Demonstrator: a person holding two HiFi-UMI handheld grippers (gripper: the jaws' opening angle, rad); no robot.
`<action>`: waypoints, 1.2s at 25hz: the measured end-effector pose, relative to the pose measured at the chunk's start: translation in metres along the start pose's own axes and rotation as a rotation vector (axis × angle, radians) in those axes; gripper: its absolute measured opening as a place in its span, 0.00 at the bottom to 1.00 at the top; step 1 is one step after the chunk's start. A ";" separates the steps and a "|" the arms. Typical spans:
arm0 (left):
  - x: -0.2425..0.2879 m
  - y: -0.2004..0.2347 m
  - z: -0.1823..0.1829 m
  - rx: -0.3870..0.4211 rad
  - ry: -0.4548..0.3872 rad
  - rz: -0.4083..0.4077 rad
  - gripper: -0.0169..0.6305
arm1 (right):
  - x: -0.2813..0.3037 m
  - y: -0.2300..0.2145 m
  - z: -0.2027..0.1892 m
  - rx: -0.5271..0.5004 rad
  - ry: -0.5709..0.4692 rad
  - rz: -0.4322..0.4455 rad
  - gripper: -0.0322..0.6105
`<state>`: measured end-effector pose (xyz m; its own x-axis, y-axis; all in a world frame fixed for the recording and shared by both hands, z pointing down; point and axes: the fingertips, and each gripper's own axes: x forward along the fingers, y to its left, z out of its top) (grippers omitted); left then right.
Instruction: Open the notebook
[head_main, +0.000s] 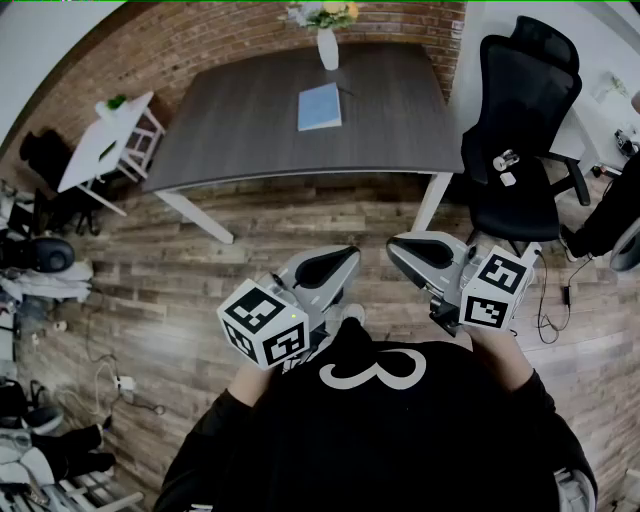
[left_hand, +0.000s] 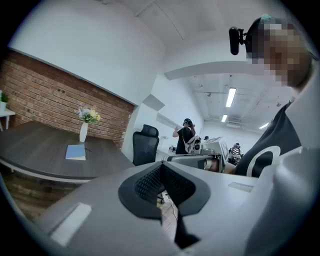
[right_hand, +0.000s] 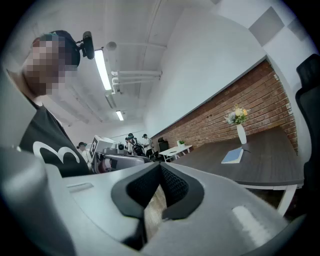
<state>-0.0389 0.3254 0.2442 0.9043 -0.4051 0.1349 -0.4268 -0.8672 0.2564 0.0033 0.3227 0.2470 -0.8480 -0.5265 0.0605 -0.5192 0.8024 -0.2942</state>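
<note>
Left gripper (head_main: 349, 257), right gripper (head_main: 396, 246): both pressed together, empty | one notebook (head_main: 320, 106), closed | one vase (head_main: 328, 48)

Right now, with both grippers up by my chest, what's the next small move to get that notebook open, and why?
Probably step toward the dark grey table and reach out. The closed light-blue notebook lies flat near its far side, by the white vase, well beyond the left gripper and the right gripper, which are both shut and empty.
</note>
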 end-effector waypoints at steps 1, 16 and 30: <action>0.000 -0.001 0.002 0.001 -0.003 0.000 0.05 | -0.001 0.000 0.002 -0.002 -0.002 0.000 0.05; 0.006 0.021 0.014 0.014 -0.028 0.034 0.05 | 0.014 -0.018 0.015 -0.013 0.006 0.013 0.05; 0.052 0.132 0.034 -0.030 0.015 0.002 0.05 | 0.078 -0.118 0.032 0.055 0.012 -0.050 0.05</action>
<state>-0.0479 0.1805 0.2526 0.9034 -0.4017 0.1500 -0.4286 -0.8575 0.2846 0.0013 0.1781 0.2561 -0.8224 -0.5622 0.0874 -0.5547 0.7581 -0.3428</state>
